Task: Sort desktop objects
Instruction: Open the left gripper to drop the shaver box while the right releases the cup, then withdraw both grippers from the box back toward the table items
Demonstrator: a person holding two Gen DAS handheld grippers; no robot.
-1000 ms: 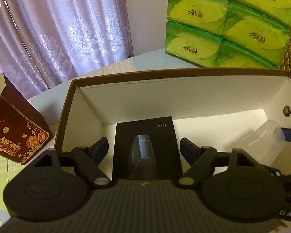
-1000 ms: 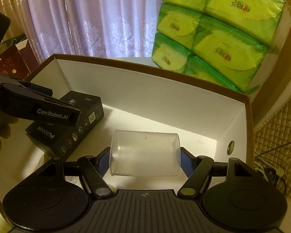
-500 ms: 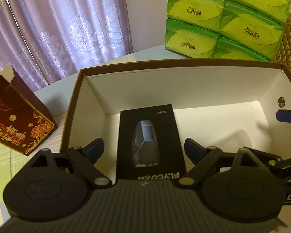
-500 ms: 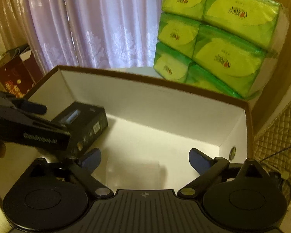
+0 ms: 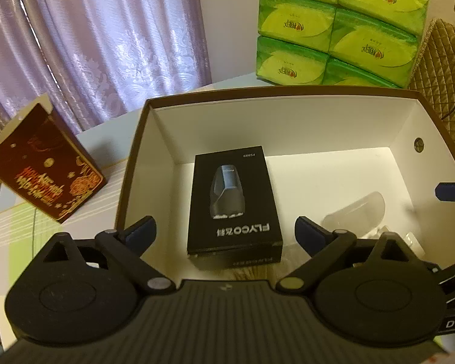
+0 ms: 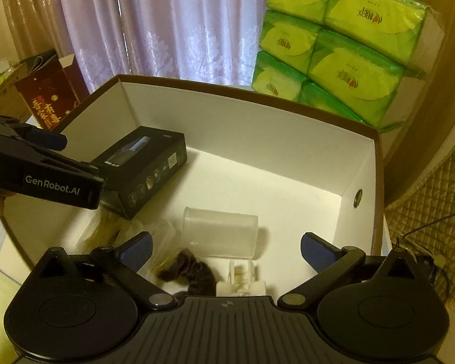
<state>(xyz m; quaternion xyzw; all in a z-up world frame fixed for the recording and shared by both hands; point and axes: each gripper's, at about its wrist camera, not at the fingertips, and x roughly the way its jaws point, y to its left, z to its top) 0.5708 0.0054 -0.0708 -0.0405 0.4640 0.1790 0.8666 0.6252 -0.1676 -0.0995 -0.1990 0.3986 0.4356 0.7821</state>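
Left gripper (image 5: 224, 233): spread wide, empty, above the black razor carton (image 5: 233, 203).
Carton: flat on the left floor of the white storage box (image 5: 288, 127); probably stiff, light; best taken across its long sides.
Clear cup (image 6: 220, 232): on its side mid-box; likely thin, slippery, crushable.
Right gripper (image 6: 226, 247): spread wide, empty, over it.

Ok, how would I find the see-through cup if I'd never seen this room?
Find the big open box, brown outside and white inside, in front of the green tissue packs. The clear plastic cup lies on its side on the box's floor. Unlike the black carton beside it, you can see right through it.
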